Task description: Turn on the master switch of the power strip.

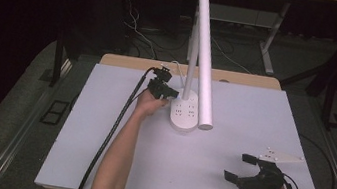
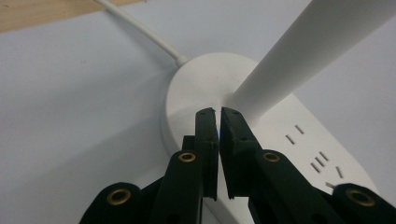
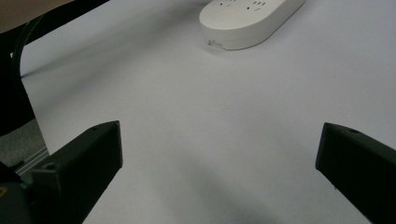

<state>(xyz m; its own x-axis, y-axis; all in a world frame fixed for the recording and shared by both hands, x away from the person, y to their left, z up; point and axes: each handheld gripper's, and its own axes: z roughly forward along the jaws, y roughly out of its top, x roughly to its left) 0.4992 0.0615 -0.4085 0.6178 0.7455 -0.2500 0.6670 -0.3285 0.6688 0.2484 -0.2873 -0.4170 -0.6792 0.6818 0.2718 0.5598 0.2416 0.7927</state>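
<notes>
A white desk lamp stands at the back middle of the table. Its oval base (image 1: 185, 113) carries socket slots, and a long white tube (image 1: 206, 65) leans forward over it. My left gripper (image 1: 172, 94) reaches the base from the left. In the left gripper view its jaws (image 2: 217, 112) are shut with nothing between them, tips resting on the base (image 2: 196, 84) right by the foot of the stem (image 2: 299, 56). My right gripper (image 1: 238, 167) sits low near the front right with its jaws wide open and nothing between them (image 3: 219, 144). The lamp base (image 3: 247, 21) lies well ahead of it.
A white sheet (image 1: 224, 183) covers the table, with a wooden strip (image 1: 131, 62) along the back edge. The lamp's white cord (image 2: 140, 30) runs off the rear of the base. Black cable (image 1: 109, 136) trails from my left gripper to the front edge.
</notes>
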